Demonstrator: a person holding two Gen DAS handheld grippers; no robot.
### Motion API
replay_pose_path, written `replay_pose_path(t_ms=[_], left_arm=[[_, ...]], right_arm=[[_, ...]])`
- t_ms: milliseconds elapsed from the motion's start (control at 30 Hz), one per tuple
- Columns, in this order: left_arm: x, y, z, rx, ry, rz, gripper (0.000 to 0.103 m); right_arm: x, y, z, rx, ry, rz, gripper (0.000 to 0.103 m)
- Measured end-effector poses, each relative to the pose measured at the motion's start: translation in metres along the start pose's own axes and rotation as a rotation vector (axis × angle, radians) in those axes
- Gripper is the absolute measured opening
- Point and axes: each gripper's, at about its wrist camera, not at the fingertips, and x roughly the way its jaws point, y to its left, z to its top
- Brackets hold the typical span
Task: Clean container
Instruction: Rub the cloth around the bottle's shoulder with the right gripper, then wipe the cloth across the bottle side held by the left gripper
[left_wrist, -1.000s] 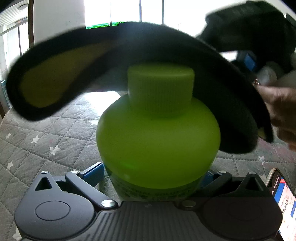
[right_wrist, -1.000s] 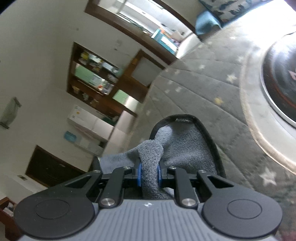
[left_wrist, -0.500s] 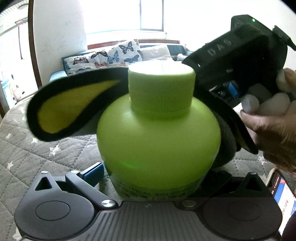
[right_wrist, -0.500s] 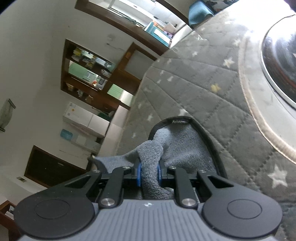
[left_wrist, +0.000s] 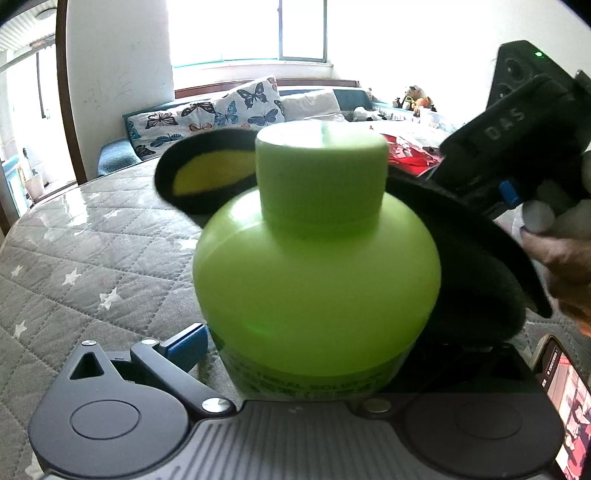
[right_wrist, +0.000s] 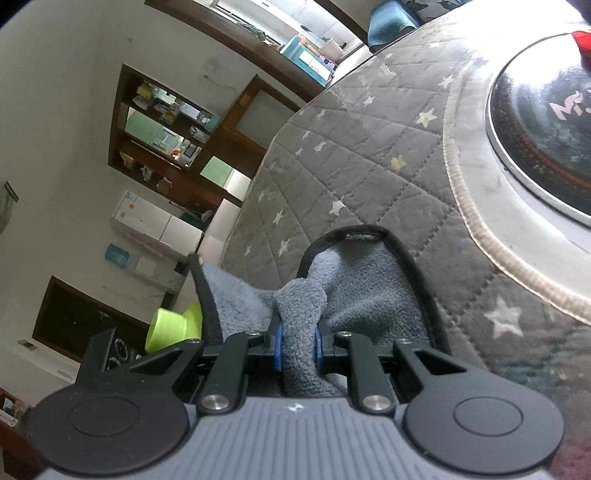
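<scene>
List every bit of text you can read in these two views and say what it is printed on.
"DAS": raised letters on the black body of the right gripper.
Dark print band low on the green bottle: partly hidden and blurred, unreadable.
Phone screen: text too small to read.
Pink lettering on the round black glass top: cut off, starts with "M", rest unreadable.

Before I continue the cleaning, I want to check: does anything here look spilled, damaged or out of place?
Nothing stands out. The green bottle sits capped in the left tool, no spill is visible, and the right tool pinches the grey cloth.
</scene>
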Motion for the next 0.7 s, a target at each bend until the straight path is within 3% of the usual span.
replay_pose_path(t_ms=[233,467,700], left_arm=[[-0.003,-0.007,-0.004,0.000,0.000,0.000,0.103],[-0.012,-0.012,-0.010,0.000,0.000,0.000,0.103],[-0.022,-0.018,-0.017,0.000,0.000,0.001,0.103]], right_arm=[[-0.010,0.010,0.007,-0.011,-0.045,0.053,0.016],[0.008,0.018,0.023,0.004,-0.055,0.119,0.016],[0.033,0.011,0.025,0.022,-0.013,0.090,0.016]])
